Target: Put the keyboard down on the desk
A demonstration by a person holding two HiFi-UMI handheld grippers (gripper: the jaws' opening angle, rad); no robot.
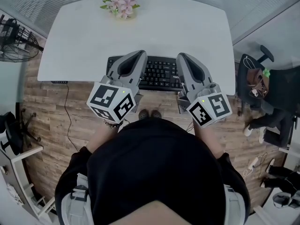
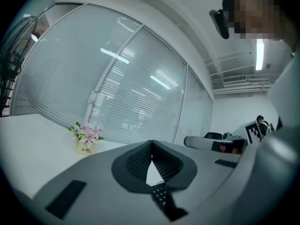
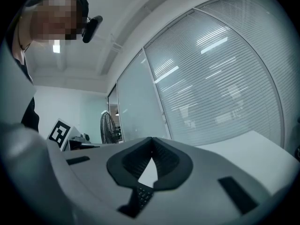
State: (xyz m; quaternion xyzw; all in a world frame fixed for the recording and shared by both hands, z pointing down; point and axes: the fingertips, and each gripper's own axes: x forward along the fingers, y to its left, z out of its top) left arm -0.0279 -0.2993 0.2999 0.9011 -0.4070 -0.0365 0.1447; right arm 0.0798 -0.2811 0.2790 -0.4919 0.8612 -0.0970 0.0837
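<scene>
The left claw (image 1: 139, 54) hangs over the left end of the black keyboard (image 1: 159, 73), its pads pressed together on nothing; the keys show only through the slot beneath them. The right claw (image 1: 182, 56) is the same over the right end. The keyboard lies square along the 6 o'clock edge of the white surface (image 1: 140, 32) and neither claw pinches it, so the putting-down looks finished, with only drawing the claws away left to do. Whether its near edge overhangs I cannot tell. Besides it the surface carries a small pot of pink flowers (image 1: 122, 4) at 12 o'clock. In the room, a black floor fan (image 1: 14, 39) stands at 9 o'clock, a cable (image 1: 68, 111) trails to the wooden plank floor (image 1: 47, 125), and a black office chair (image 1: 276, 86) sits at 3 o'clock.
</scene>
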